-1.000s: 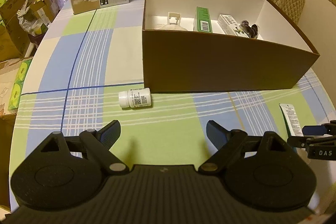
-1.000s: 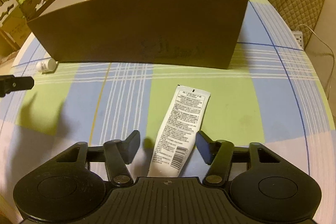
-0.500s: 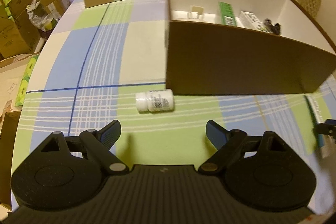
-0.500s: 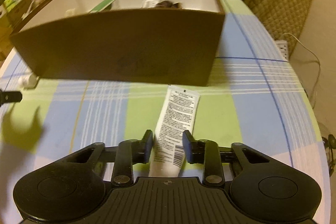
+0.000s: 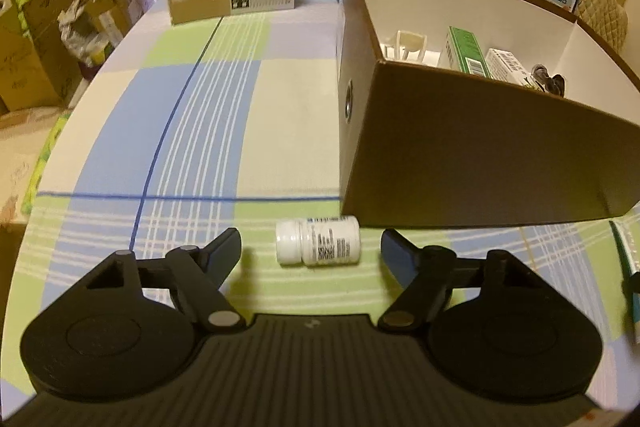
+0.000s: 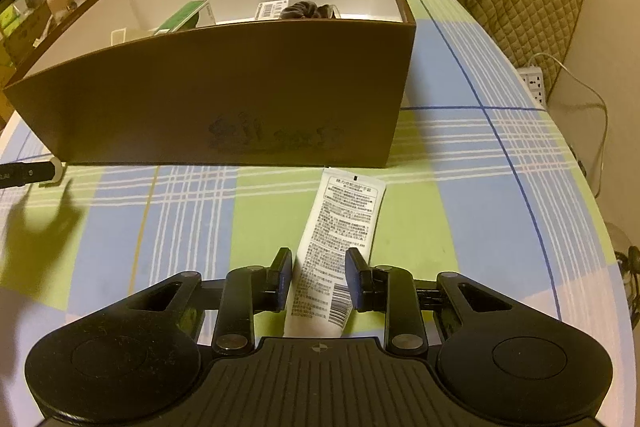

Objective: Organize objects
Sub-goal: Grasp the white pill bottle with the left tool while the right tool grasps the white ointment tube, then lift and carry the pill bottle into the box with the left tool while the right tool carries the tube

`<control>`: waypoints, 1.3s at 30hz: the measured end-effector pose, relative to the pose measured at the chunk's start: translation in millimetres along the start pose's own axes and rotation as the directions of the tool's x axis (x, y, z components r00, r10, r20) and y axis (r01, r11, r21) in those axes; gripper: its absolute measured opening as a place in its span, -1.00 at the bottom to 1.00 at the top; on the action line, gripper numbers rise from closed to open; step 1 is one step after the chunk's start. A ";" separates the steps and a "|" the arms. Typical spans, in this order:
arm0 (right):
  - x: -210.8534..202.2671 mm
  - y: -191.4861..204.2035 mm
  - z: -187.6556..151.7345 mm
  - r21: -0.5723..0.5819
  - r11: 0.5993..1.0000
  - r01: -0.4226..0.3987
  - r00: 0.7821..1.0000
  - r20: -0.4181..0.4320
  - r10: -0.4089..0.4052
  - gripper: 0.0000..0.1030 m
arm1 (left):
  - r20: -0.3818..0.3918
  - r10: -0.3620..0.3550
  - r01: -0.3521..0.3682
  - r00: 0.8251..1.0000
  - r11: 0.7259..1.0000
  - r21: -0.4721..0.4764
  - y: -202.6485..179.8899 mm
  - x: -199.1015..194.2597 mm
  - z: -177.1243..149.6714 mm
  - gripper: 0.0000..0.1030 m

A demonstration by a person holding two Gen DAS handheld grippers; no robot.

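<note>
The white tube [image 6: 340,251] is lying flat on the checked worktop [image 6: 460,195], just in front of the brown box [image 6: 224,95], its long axis running away from the right gripper [image 6: 319,277] toward the box wall, the crimped end farthest and the cap end hidden under the gripper body. The right fingers [image 6: 282,281] are sitting either side of the tube's lower half, narrowed to nearly its width; whether the pads are truly pressing it is hard to tell from this angle, though it looks gripped. The tube is showing its printed back, with small black text and a barcode. Over on the left, a small white pill bottle [image 5: 318,241] is lying on its side, its long axis crosswise to the left gripper [image 5: 310,253], cap pointing left, close to the box's near corner. The left fingers [image 5: 224,251] are standing wide apart, holding nothing, flanking the bottle's ends. Each hand is therefore nearer its own item, and the box, already holding several small items, is just beyond both.
</note>
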State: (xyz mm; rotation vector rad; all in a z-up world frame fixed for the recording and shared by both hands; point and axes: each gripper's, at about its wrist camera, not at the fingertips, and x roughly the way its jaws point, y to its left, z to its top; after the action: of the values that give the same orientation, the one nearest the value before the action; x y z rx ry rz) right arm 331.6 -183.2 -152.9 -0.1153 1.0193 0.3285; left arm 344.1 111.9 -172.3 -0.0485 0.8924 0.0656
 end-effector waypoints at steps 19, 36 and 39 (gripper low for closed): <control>1.1 0.3 -4.7 0.017 1.000 -0.006 0.999 -0.050 0.007 -0.21 | -0.059 -0.038 0.045 0.998 0.993 0.113 -18.0 1.0 -10.8 -0.19; 7.9 18.0 -14.6 -0.094 0.996 0.005 1.000 -0.010 -0.006 -0.30 | -0.132 -0.141 0.167 0.981 0.960 0.223 -74.4 -17.7 -30.5 -0.19; 2.8 27.7 -21.8 -0.155 0.986 -0.068 0.997 -0.037 0.063 -0.30 | -0.143 -0.148 0.178 0.979 0.957 0.230 -79.4 -20.5 -33.2 -0.19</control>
State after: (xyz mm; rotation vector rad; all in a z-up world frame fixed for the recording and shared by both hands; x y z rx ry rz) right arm 306.3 -161.8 -165.1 -0.2294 1.0297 0.4681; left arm 311.7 29.7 -176.0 0.1029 1.0128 -0.2032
